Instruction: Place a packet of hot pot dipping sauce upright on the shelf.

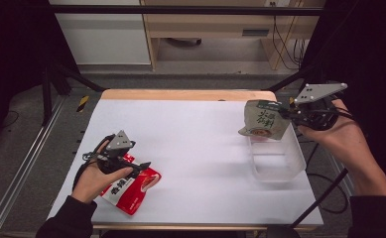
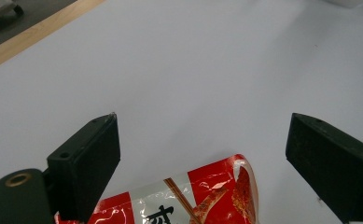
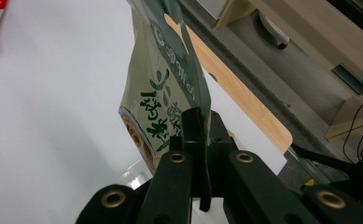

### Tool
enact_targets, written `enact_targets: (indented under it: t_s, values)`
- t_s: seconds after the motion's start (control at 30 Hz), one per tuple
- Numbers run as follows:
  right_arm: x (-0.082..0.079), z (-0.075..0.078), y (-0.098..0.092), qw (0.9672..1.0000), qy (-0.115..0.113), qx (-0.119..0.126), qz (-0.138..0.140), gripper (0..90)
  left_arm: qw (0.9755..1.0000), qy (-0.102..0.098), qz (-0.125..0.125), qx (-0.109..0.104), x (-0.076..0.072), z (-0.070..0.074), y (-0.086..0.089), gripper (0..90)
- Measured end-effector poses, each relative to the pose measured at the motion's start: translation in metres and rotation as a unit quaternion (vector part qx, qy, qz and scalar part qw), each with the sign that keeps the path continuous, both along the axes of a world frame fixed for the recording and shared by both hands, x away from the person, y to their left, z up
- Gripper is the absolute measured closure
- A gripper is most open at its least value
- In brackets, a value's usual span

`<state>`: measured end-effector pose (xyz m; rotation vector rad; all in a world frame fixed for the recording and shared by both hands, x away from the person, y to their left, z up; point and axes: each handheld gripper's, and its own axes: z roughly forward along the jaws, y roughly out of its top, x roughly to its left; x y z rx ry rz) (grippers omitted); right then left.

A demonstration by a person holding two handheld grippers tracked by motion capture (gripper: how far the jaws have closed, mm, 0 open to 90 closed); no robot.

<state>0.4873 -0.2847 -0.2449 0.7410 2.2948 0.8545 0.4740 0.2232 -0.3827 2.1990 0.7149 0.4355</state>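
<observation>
Green-printed pouch [image 1: 264, 119] is hanging upright, long axis vertical, pinched in my right gripper [image 1: 286, 113] above the clear tub [image 1: 276, 158] at right; my left gripper [image 2: 202, 163] is gaping over a red packet [image 1: 130, 187] on white tabletop [image 1: 195, 144].

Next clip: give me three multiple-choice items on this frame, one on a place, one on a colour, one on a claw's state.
1. Where is the clear container?
A. table's right side
B. table's left side
C. on the floor

2. Which colour is the packet by the left claw?
A. blue
B. red and white
C. black

3. How is the right claw?
A. wide open
B. shut on nothing
C. shut on the green pouch

Answers: A, it stands near the right edge; B, red with a white panel; C, the jaws pinch the pouch's edge.
</observation>
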Motion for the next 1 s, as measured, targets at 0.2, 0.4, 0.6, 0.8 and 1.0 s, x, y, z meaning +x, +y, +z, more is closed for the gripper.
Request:
enact_targets:
  t_s: [0.2,0.4,0.6,0.8,1.0]
  values:
    - [0.003,-0.004,-0.011,1.0000,0.000,0.003,-0.008,90.0,1.0000,-0.001,-0.001,0.001,-0.001,0.001,0.002,10.2]
    - [0.007,-0.008,-0.019,0.9998,-0.003,0.002,-0.018,90.0,1.0000,0.000,0.001,-0.002,-0.001,0.001,0.005,9.9]
    - [0.010,-0.012,-0.029,0.9997,-0.005,0.005,-0.025,90.0,1.0000,0.002,0.001,0.000,-0.001,-0.001,0.005,9.8]
    - [0.014,-0.017,-0.037,0.9993,-0.007,0.005,-0.036,90.0,1.0000,0.004,0.000,0.001,0.000,-0.002,0.005,9.8]
    - [0.020,-0.025,-0.046,0.9991,-0.005,0.010,-0.041,90.0,1.0000,0.005,0.002,0.004,0.000,-0.003,0.005,9.7]
